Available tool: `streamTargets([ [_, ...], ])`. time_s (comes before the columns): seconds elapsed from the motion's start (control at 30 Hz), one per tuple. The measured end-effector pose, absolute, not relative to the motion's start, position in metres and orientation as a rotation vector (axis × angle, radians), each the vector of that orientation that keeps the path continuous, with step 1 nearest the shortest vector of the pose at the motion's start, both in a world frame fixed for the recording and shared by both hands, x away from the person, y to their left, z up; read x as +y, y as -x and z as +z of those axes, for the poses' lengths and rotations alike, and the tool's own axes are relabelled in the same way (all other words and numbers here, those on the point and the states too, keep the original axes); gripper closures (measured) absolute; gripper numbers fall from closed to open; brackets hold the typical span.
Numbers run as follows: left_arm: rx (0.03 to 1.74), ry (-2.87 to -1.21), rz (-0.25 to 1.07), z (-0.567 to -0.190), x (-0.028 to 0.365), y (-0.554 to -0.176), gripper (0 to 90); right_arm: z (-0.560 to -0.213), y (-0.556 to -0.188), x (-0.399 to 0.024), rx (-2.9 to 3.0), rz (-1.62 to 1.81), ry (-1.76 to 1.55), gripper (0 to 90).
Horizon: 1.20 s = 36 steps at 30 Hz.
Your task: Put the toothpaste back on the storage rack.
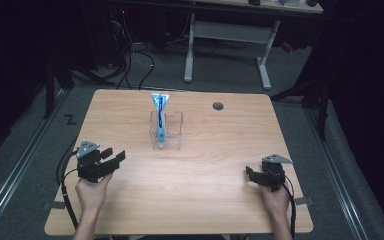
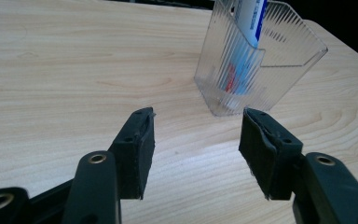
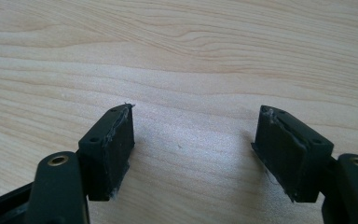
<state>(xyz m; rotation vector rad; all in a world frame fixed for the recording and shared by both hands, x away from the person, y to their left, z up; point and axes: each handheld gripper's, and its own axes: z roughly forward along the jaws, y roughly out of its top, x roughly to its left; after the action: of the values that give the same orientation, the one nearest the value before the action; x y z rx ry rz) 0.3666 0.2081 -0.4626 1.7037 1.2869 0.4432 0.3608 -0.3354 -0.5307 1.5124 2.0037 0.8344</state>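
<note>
On pale woodgrain table (image 1: pixel 205 170), ribbed clear holder (image 1: pixel 166 131) holds blue tube (image 1: pixel 159 112).

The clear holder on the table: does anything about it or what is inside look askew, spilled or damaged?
Nothing looks spilled or broken. The clear ribbed holder stands upright on the table, and the blue-and-white tube stands in it, sticking out well above the rim. Both tools, left and right, are open and apart from it.

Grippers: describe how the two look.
Both the left gripper and right gripper are black, each with a grey three-cornered plate on top and a black cable trailing back. The jaws are black blocks with frayed pads and brass-ringed screw holes. Forearms are bare, without sleeves.
</note>
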Motion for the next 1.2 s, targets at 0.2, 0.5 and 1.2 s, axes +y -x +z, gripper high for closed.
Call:
streamTargets([
  [0.2, 1.302, -1.713, 0.424, -0.472, 0.207, -0.366, 45.2, -0.531, -0.361, -0.335, 2.003, 0.834, -1.512, 28.5],
  [0.5, 1.316, -1.722, 0.408, -0.483, 0.206, -0.367, 44.4, -0.531, -0.361, -0.335, 2.002, 0.833, -1.515, 28.5],
  [1.2, 1.339, -1.765, 0.418, -0.507, 0.197, -0.377, 43.8, -0.531, -0.361, -0.335, 2.003, 0.834, -1.513, 28.5],
])
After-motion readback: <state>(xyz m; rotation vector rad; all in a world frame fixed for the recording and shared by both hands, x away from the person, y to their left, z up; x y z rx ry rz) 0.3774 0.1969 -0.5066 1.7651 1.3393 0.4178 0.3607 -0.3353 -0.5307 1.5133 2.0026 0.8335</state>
